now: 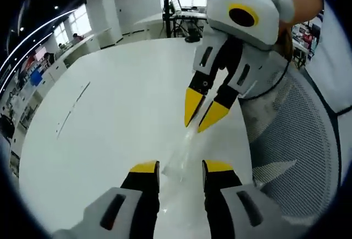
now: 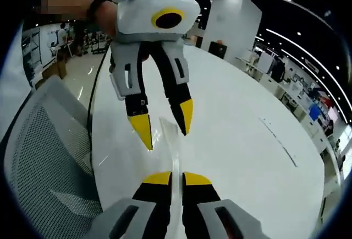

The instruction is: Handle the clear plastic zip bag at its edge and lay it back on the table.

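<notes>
The clear plastic zip bag (image 1: 184, 153) stretches as a thin, glossy strip between both grippers, over the white table (image 1: 110, 112). In the left gripper view my left gripper (image 1: 181, 167) stands open, its yellow-tipped jaws on either side of the bag's near end. My right gripper (image 1: 202, 111) comes in from the upper right with its tips almost together on the bag's far edge. In the right gripper view my right gripper (image 2: 177, 179) is shut on the bag (image 2: 170, 134). Beyond it, my left gripper (image 2: 165, 124) hangs open around the bag's other end.
A grey mesh chair (image 1: 297, 134) stands against the table's edge beside the grippers, seen also as the chair (image 2: 44, 156). A thin dark line (image 1: 71, 109) marks the tabletop (image 2: 236, 134) farther out. Desks and equipment fill the room behind.
</notes>
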Motion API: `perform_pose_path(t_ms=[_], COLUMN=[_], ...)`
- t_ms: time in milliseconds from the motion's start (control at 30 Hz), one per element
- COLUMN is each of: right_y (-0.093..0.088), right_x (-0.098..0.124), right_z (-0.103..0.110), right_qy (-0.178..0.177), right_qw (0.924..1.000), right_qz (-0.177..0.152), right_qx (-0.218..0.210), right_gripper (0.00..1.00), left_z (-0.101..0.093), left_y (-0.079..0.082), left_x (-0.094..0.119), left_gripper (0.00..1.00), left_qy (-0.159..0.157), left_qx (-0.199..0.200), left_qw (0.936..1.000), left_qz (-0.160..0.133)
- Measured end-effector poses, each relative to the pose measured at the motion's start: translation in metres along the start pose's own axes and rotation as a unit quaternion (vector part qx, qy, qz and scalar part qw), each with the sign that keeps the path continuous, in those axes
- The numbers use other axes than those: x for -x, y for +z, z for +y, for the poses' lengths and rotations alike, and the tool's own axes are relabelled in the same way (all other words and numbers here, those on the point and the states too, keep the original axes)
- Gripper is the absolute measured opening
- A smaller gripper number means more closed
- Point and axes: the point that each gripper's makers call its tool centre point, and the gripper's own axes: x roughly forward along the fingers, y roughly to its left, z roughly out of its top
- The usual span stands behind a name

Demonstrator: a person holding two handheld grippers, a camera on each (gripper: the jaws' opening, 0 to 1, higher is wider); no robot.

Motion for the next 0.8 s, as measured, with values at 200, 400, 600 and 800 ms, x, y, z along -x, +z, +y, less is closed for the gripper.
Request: perform_pose_path(t_ms=[200, 400, 600, 800], right_y=[-0.004, -0.006, -0.006, -0.008], right_x=[-0.001, -0.001, -0.001, -0.005], right_z=[0.001, 0.002, 0.001, 0.001], right_qy=[-0.006, -0.014, -0.021, -0.015], right_qw=[0.9999, 0.9996, 0.9994, 0.9998], right_qz=[0.004, 0.008, 0.009, 0.009], right_qx=[0.013, 0.022, 0.026, 0.013], right_gripper=[0.02, 0.02, 0.02, 0.03], left_z=[-0.005, -0.001, -0.006, 0.0], left_y=[-0.003, -0.011, -0.009, -0.013], left_x=[-0.003, -0.003, 0.001, 0.001], left_gripper=[0.17, 0.11, 0.03, 0.0], left_qy=[-0.031, -0.046, -0.042, -0.007], left_qx=[0.06, 0.101, 0.118, 0.043], left_qw=[0.9977, 0.9938, 0.992, 0.999], left_qz=[0.002, -0.004, -0.013, -0.006])
